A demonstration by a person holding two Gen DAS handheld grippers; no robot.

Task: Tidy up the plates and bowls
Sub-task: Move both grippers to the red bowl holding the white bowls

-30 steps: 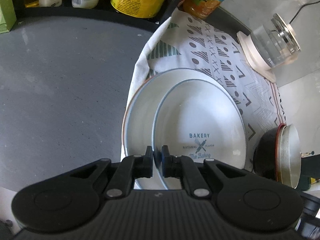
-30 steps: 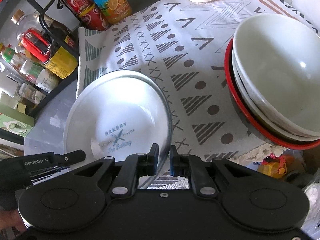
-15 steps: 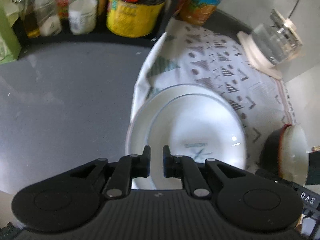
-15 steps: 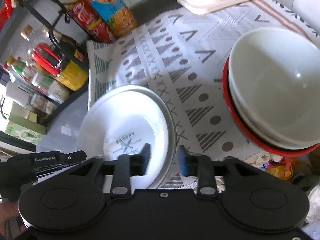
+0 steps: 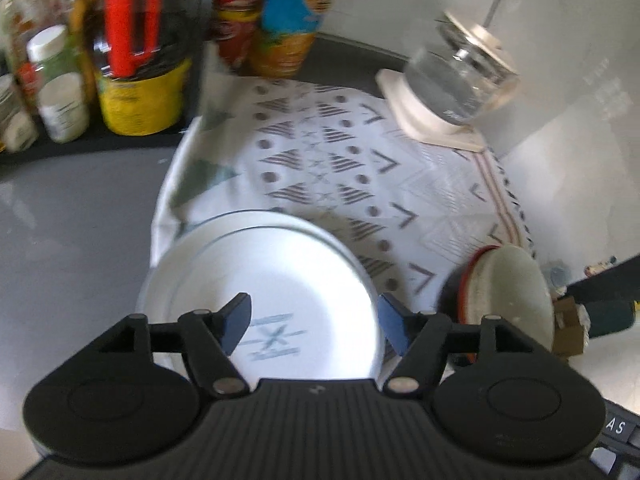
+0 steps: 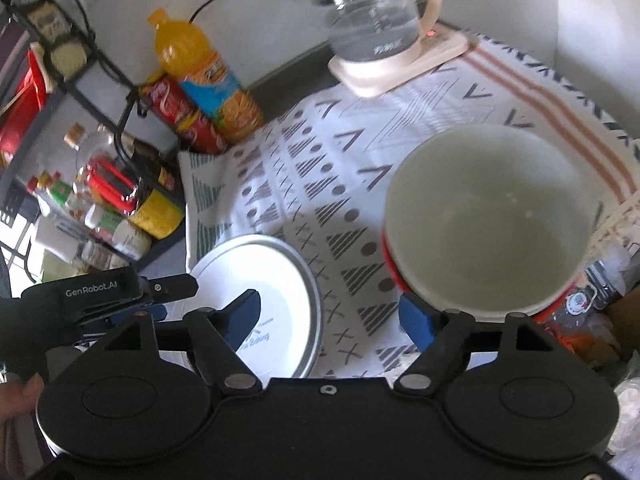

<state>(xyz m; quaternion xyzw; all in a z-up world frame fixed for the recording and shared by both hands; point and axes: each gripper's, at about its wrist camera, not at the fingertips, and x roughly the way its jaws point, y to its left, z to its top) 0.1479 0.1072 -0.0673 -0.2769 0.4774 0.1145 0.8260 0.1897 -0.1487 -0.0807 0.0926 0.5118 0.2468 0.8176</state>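
Here the plates [image 5: 264,280] lie stacked on the left edge of the patterned cloth [image 5: 360,168], the smaller printed plate on the larger. The left gripper [image 5: 314,320] hangs above them, its fingers [image 5: 236,316] opening wide with nothing between them, clear of the plate rim. The right gripper [image 6: 332,312] also hangs above the cloth, fingers [image 6: 244,312] opening and holding nothing; the plates [image 6: 260,300] lie below its left finger. The stacked bowls [image 6: 488,220] sit on the cloth to the right of the plates, apart from them. A glass kettle [image 6: 372,28] stands at the cloth's far end.
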